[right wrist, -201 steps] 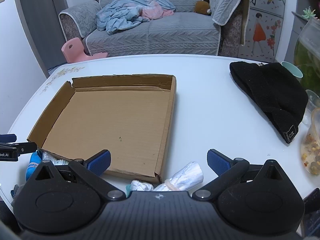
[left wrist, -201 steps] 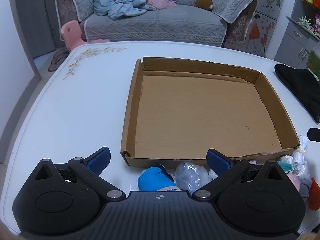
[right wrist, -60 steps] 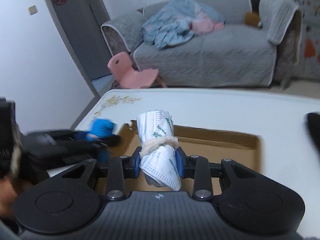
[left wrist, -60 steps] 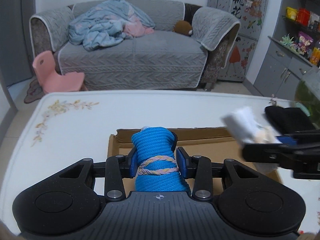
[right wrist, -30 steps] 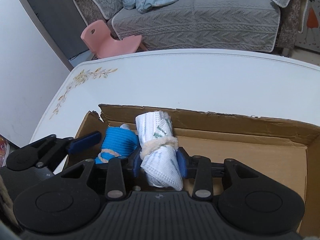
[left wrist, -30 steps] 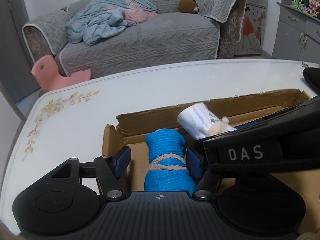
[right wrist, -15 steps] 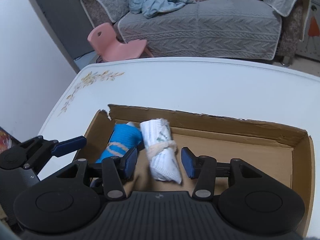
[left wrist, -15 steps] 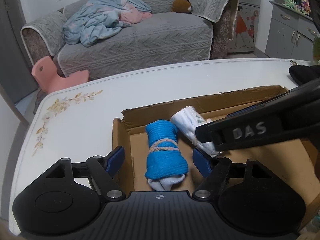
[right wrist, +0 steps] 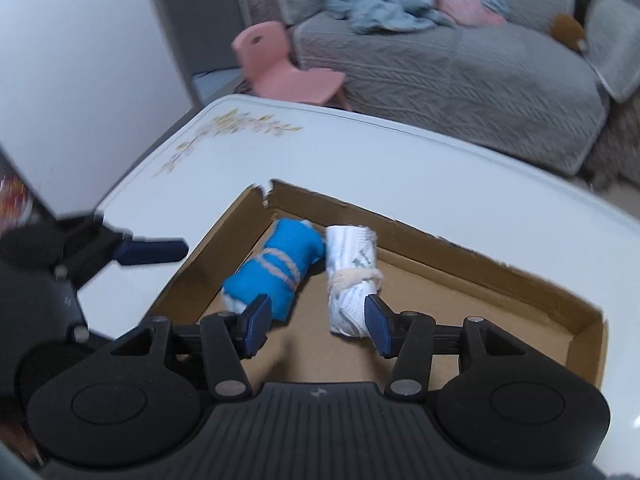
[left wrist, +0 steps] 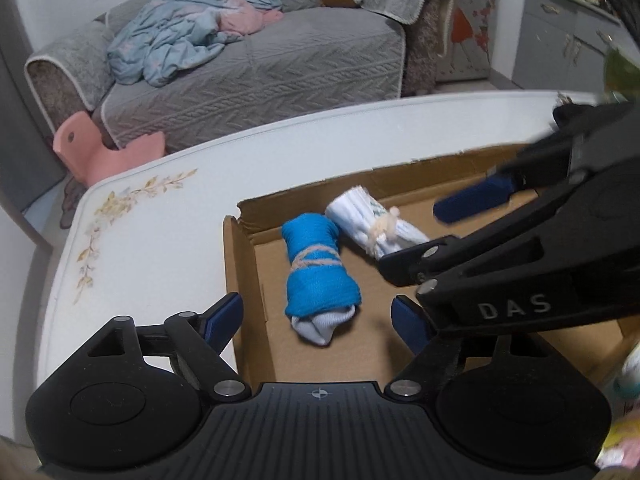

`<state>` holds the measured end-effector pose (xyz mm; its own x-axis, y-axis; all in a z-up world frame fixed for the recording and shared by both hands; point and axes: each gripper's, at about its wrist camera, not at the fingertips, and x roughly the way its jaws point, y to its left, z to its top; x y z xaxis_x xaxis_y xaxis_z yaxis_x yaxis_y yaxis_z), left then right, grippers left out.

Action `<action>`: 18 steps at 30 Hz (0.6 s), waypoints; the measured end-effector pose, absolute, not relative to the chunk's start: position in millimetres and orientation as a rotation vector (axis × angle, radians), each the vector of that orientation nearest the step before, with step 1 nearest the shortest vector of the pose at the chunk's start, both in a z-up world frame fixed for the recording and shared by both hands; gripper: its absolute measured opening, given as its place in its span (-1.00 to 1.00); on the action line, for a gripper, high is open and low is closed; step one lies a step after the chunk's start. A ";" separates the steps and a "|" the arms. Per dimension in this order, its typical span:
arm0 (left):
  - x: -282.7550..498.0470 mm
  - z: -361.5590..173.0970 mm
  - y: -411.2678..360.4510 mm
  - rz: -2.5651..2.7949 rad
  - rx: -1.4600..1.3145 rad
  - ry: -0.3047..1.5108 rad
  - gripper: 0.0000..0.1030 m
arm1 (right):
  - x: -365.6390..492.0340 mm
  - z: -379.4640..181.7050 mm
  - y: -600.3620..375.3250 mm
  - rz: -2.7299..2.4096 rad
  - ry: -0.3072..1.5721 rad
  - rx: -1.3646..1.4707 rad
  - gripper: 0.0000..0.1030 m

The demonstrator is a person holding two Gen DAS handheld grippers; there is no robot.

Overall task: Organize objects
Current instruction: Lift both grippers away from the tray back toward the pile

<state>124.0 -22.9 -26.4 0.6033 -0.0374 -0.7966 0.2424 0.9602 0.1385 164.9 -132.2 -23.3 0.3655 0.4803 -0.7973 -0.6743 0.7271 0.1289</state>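
Note:
A blue sock roll (left wrist: 320, 264) tied with a braided band lies in the far left corner of the shallow cardboard tray (left wrist: 420, 166). A white patterned roll (left wrist: 372, 220) lies right beside it. My left gripper (left wrist: 316, 318) hangs just above and behind the blue roll, its jaws opening, pads clear of it. In the right wrist view, my right gripper (right wrist: 317, 320) hovers over the near ends of the blue roll (right wrist: 276, 268) and white roll (right wrist: 352, 276). Its jaws are opening and touch neither. The right gripper (left wrist: 440, 228) crosses the left view's right side.
The tray (right wrist: 440, 242) sits on a white table (left wrist: 160, 232) with a floral print near its left edge. A grey sofa (left wrist: 260, 68) and a pink child's chair (right wrist: 280, 68) stand beyond the table. Small loose items (left wrist: 628, 368) lie blurred at the tray's near right.
Both grippers have let go of their rolls, which now lie side by side in the tray corner. Both jaws have widened and both grippers have lifted and drawn back.

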 end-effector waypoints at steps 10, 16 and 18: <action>101.2 -8.1 -19.4 -0.179 0.278 0.888 0.69 | 144.2 -2.2 -140.4 0.795 0.861 -0.336 0.56; 80.3 3.2 -21.7 -0.201 0.305 0.871 0.73 | 127.5 6.1 -149.8 0.820 0.838 -0.366 0.63; 73.2 5.8 -21.9 -0.209 0.311 0.867 0.74 | 121.1 8.6 -153.6 0.830 0.831 -0.378 0.66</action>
